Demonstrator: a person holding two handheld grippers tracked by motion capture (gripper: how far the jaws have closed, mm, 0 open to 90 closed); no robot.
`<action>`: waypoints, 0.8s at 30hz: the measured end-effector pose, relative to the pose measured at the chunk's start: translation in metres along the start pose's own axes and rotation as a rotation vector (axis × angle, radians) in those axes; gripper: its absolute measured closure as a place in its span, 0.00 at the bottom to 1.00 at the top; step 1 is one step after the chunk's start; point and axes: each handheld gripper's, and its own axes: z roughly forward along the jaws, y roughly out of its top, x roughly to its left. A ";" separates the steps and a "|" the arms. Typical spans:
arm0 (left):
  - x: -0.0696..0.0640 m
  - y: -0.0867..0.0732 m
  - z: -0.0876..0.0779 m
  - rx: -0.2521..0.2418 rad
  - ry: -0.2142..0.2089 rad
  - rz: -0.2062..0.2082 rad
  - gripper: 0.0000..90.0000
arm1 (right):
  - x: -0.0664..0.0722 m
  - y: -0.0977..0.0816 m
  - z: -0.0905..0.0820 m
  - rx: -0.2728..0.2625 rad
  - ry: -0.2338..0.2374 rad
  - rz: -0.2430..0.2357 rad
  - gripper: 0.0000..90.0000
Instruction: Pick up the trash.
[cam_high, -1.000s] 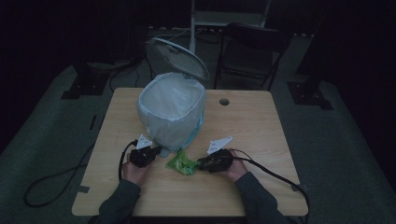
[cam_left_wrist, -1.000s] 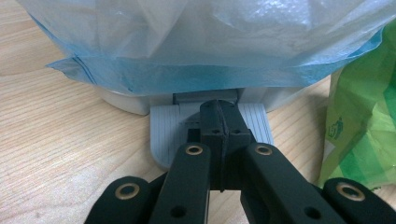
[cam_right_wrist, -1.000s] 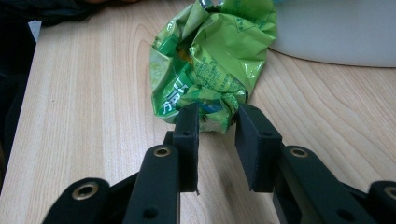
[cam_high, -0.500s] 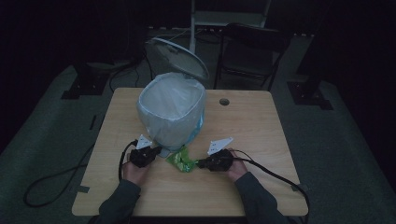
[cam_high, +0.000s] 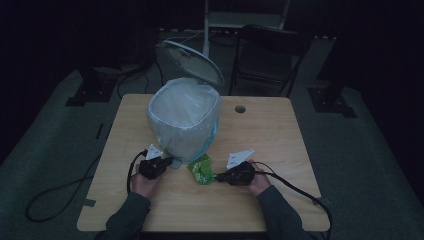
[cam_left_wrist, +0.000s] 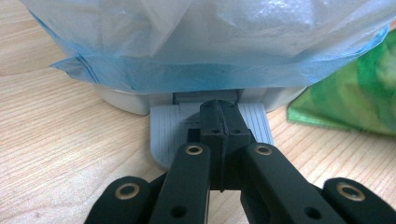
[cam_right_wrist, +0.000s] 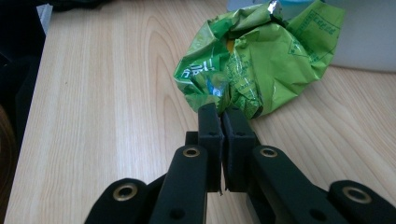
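2 grippers are at work along the near edge of the wooden table (cam_high: 280, 130). The left gripper (cam_left_wrist: 219, 116) has its jaws pressed together, tips resting on the grey ribbed pedal (cam_left_wrist: 163, 130) at the foot of the bin (cam_high: 184, 120), and the lid (cam_high: 192, 60) stands tipped open at the far side, above the blue-tinted liner bag (cam_left_wrist: 196, 51). The right gripper (cam_right_wrist: 220, 119) has just been closing; its jaws now meet at the near edge of the crumpled green wrapper (cam_right_wrist: 254, 60), which lies on the table just right of the bin's base. A fold of foil seems to be pinched between the tips, though the gap there is too thin to be sure how much is caught.

Judging from this, the step in hand is to lift the wrapper and drop it into the bin. To do it well, the left gripper should hold steady pressure on the pedal so the lid does not fall mid-carry. The right should rise gently at first, to check that the thin pinch holds, since crumpled foil can slip or unfold. It should then clear the bin's near rim, travel over the middle of the liner, and part its jaws only once well inside the opening, so the light wrapper does not catch on the bag's overhang.
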 end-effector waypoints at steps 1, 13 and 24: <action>0.000 0.000 0.000 0.000 0.000 0.000 1.00 | 0.000 0.000 0.000 0.000 0.000 0.000 0.97; 0.000 0.000 0.000 0.001 -0.002 0.000 1.00 | -0.004 -0.006 -0.028 -0.027 -0.058 0.010 0.97; 0.000 0.000 0.000 0.000 -0.003 0.000 1.00 | -0.008 -0.006 -0.047 -0.053 -0.102 0.011 0.97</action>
